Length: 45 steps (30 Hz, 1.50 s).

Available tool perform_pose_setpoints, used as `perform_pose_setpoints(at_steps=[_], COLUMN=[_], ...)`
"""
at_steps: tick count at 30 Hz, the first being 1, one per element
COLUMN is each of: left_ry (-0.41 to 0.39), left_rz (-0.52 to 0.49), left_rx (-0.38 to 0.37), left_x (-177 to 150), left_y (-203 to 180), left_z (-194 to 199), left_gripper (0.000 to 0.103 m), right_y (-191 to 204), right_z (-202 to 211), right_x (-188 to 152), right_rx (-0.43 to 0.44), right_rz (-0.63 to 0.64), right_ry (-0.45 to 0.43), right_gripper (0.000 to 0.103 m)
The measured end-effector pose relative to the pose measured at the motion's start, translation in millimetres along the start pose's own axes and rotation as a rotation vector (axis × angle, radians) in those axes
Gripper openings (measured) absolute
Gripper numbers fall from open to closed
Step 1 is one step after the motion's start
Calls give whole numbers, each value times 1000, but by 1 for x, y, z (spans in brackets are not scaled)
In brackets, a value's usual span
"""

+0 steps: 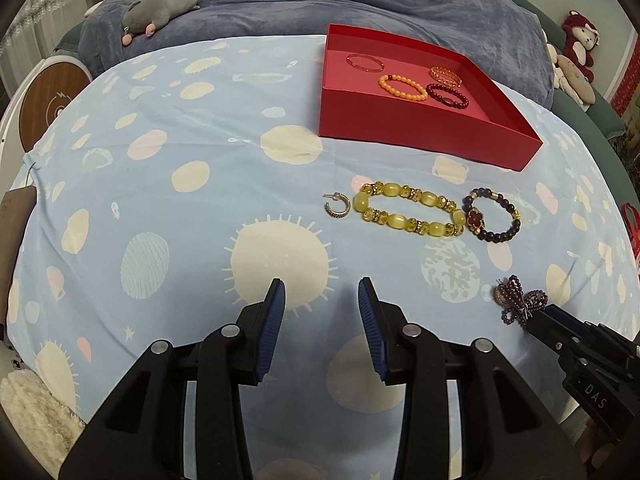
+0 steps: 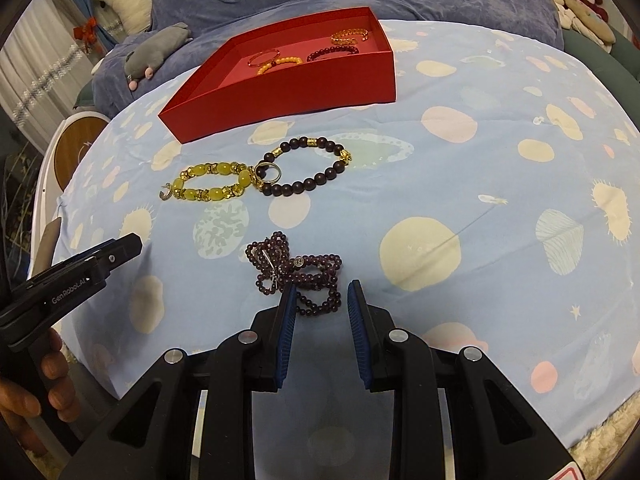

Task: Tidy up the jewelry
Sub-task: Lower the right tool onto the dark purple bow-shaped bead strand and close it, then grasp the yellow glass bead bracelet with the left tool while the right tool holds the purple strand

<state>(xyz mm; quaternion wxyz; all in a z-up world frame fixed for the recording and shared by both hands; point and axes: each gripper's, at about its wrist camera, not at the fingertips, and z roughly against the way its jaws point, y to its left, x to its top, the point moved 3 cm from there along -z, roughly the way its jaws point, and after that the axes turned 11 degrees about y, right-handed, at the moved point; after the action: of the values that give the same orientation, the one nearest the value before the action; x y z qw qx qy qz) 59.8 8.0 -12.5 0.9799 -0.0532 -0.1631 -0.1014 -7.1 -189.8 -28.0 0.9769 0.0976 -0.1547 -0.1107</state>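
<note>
Four bracelets (image 1: 404,87) are lying inside the red box (image 1: 420,128), which is sitting toward the far edge of the bed (image 1: 160,184) on a planet-print sheet. From the left wrist view, the left gripper (image 1: 322,300) is hanging spread over bare sheet, pinching nothing. Ahead of it a hoop earring (image 1: 338,207), a yellow bead bracelet (image 1: 412,210) and a dark bead bracelet (image 1: 494,216) are lying in a row before the box. From the right wrist view, the right gripper (image 2: 321,300) is standing part-open around the near loops of a purple bead tangle (image 2: 296,272); whether its pads are pressing I cannot tell.
</note>
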Motion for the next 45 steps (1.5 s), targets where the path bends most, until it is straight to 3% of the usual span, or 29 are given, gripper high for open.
perform_pose_setpoints(at_steps=[6,7,9,12,21,34,45], left_ry=[4,5,5,6,8,10,-6], left_rz=[5,4,1,-1,7,38,-60], left_rx=[-6,-7,-5,-9,-38,-79,-21], left_x=[0,0,0,0,6,50,60], left_y=[0,0,-1,-2,-8,-33,-43], left_z=[-1,-1,-1,-1,0,-22,-40], left_gripper=[36,36,36,36,36,37,36], right_y=[4,5,6,4,-8,-7,-10], right_z=[-3,-3,-4,0,18,10,7], right_x=[3,4,4,5,7,8,10], right_rx=[19,20,26,30,32,52,79], right_rz=[14,18,20,12,-37,-45,-69], right_ry=[-4,-6,-6,-14,-64,-47,-39], right_gripper=[25,23,9,5,4,4,4])
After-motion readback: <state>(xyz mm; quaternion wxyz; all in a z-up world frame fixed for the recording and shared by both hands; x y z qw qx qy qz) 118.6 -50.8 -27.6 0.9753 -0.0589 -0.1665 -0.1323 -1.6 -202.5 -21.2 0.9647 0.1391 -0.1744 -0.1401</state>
